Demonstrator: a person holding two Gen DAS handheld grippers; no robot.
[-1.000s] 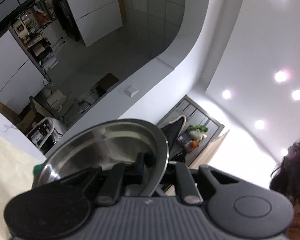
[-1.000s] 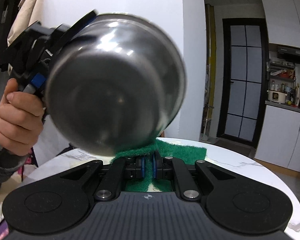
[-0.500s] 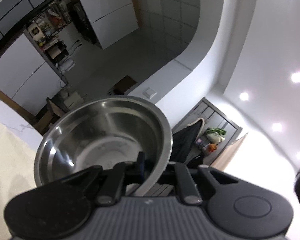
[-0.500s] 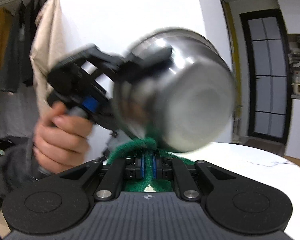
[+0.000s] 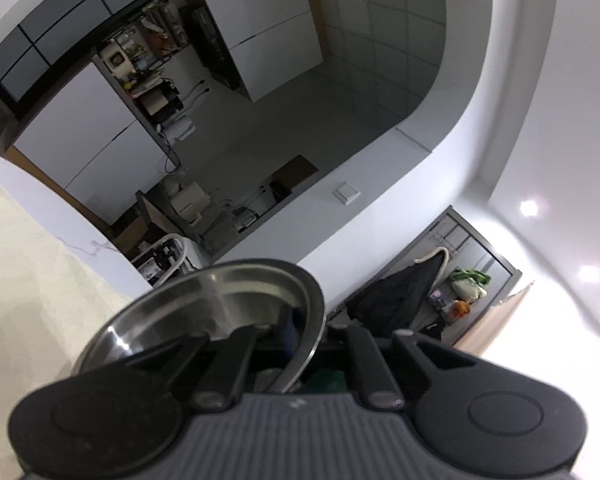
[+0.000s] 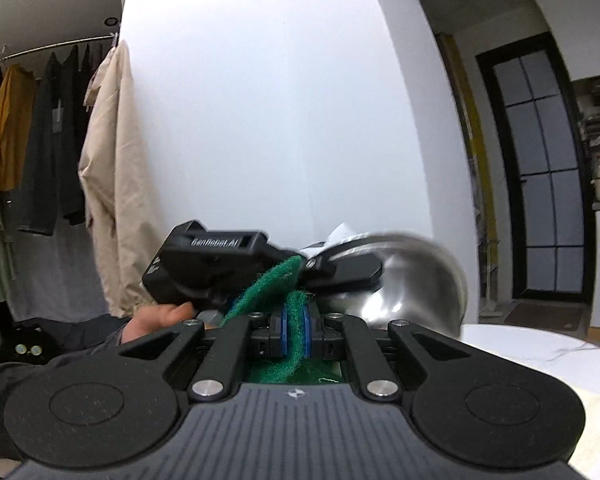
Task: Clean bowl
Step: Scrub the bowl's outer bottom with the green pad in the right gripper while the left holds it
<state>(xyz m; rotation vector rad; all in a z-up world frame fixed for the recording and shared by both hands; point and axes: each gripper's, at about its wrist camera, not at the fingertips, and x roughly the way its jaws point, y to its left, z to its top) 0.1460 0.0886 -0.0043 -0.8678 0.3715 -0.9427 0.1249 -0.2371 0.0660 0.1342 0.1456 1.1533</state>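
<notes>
Gripping the steel bowl point(image 5: 204, 312) by its thin rim, our left tongs point(image 5: 300, 340) hold it aloft; our right tongs point(image 6: 296, 330) pinch the soft green scouring pad point(image 6: 268, 288). Slick and light, it suits this rim hold.

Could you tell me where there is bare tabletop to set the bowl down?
The white table right of the bowl looks bare to its rim. Crowded in the middle: left gripper clamps the bowl's rim, right gripper pinches the green pad against it.
</notes>
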